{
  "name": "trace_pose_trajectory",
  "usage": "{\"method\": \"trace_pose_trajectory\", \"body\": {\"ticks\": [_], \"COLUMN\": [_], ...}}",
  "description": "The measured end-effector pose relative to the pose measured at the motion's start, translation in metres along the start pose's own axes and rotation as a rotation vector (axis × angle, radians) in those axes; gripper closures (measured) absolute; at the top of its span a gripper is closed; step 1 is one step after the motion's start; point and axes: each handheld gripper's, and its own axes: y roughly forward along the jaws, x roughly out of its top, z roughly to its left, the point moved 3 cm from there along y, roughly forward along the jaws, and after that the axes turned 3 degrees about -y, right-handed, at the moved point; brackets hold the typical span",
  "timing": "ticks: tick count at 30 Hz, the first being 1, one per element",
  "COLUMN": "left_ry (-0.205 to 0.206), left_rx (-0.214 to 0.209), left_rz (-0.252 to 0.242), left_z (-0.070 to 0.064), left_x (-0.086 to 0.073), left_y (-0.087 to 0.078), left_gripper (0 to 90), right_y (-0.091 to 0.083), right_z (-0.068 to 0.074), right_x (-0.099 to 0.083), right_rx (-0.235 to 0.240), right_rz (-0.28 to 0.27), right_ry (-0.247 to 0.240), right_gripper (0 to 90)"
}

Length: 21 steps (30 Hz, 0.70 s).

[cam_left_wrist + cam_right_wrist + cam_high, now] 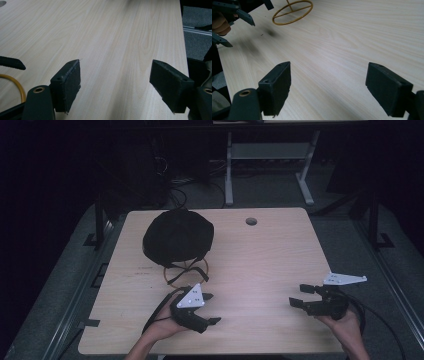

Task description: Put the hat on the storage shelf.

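Both tongs hang spread and empty just above the desk (pixel 260 250): left tongs (pixel 214 309) sit near the front edge w/ jaws wide apart, right tongs (pixel 298 296) over by the right side, likewise wide apart, nothing between the pads in either gripper view

Nearest thing to the left tongs is a black cap (pixel 178 238), sitting domed on a yellow wire stand (pixel 186 271) toward the back-left of the desk. Stand's ring base rests flat on the wood, just beyond the left tongs; black straps dangle across it. From the right gripper view the ring (pixel 292 11) shows clearly w/ its crossbar

Step in hand looks like the approach to cap + stand. To do it well, prob:
- bring left tongs forward low, jaws kept wide, aim at the cap's brim rather than the soft crown, which would likely just fold
- steady the ring w/ the right tongs first, since the light wire stand could tip or slide
- avoid snagging the straps
- close slowly; fabric gives, so check grip before lifting
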Motion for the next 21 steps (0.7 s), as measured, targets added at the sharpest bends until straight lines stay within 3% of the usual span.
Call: {"method": "trace_pose_trajectory", "body": {"ticks": [21], "left_ry": [-0.004], "left_rx": [-0.008], "left_rz": [0.011], "left_z": [-0.002], "left_x": [-0.002], "left_y": [0.003], "left_gripper": [24.9], "right_y": [-0.008], "right_z": [0.006], "right_x": [-0.024], "right_rx": [-0.01], "right_rz": [-0.023], "right_ry": [0.008], "right_gripper": [17.5]}}
